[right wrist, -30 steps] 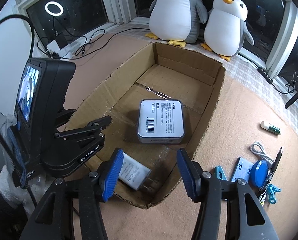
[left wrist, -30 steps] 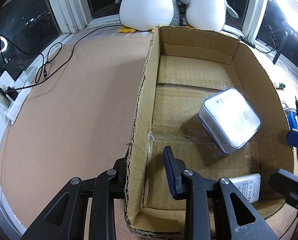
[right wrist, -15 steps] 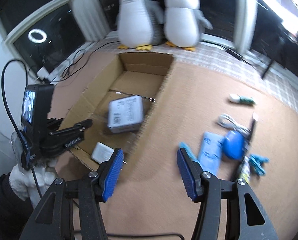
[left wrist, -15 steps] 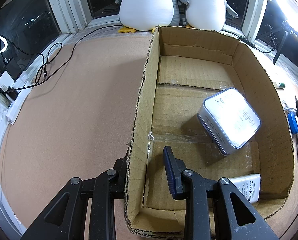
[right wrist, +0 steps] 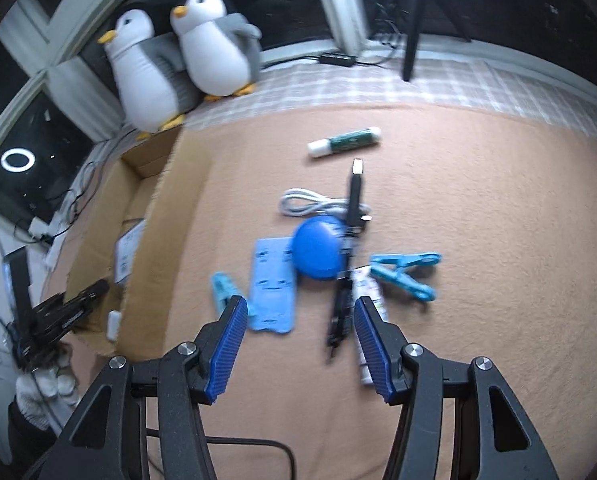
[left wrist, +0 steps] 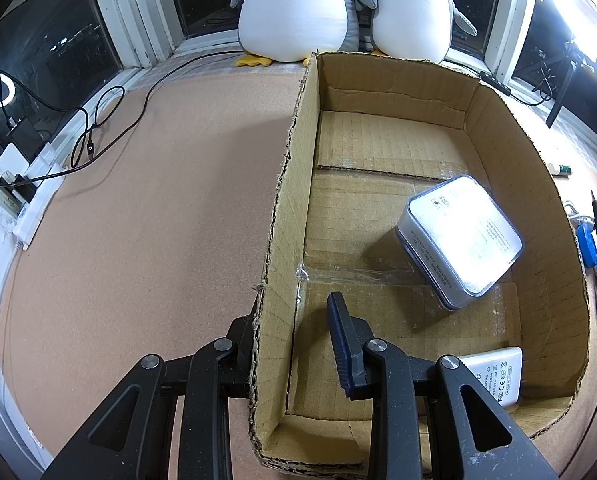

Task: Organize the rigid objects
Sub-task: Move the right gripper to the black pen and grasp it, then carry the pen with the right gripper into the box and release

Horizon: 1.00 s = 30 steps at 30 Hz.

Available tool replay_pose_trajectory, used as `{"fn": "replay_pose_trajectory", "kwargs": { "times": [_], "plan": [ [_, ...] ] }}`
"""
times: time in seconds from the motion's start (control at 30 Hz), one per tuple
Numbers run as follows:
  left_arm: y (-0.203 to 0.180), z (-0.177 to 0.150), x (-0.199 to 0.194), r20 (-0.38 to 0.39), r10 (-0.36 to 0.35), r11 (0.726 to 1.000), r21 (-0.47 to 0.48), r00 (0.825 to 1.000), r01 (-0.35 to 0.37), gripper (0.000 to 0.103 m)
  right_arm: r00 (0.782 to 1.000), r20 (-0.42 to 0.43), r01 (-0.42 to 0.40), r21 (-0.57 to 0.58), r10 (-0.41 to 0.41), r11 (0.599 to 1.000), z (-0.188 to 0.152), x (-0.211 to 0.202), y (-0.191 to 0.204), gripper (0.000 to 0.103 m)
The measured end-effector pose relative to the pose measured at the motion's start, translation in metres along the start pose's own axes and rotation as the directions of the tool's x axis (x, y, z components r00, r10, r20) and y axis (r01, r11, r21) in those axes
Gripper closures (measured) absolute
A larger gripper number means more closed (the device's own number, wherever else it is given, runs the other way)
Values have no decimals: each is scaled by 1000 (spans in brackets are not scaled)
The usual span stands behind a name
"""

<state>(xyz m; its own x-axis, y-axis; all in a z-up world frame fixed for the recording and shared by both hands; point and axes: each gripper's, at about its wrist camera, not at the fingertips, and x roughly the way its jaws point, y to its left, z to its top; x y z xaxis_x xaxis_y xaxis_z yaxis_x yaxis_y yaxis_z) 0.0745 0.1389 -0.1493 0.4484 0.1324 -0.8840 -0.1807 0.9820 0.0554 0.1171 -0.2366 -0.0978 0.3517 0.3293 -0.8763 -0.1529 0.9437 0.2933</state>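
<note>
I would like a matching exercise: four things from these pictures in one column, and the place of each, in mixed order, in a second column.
1. tin
2. glue stick
3. penguins
4. left gripper

a. by the window
b. astride the box wall
c. inside the box
d. on the mat, outside the box

Pairs: 1-c, 2-d, 3-a, 4-b

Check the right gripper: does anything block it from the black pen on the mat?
Nothing visible does. The right gripper is open above the mat, and the pen lies just ahead, crossing a white cable and touching a blue disc.
</note>
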Motion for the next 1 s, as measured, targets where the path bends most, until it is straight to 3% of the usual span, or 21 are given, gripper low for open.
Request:
{"fn": "replay_pose_trajectory", "kwargs": {
  "times": [0.43,1.0],
  "plan": [
    [0,0,0,0,0,1000,0,1000,0,73,999,-24,30,1,-30,1000,35,25,-16,63],
    [0,1,0,0,2,1000,0,1000,-2,72,992,-116,-38,73,46,997,53,61,-34,83]
  ]
}}
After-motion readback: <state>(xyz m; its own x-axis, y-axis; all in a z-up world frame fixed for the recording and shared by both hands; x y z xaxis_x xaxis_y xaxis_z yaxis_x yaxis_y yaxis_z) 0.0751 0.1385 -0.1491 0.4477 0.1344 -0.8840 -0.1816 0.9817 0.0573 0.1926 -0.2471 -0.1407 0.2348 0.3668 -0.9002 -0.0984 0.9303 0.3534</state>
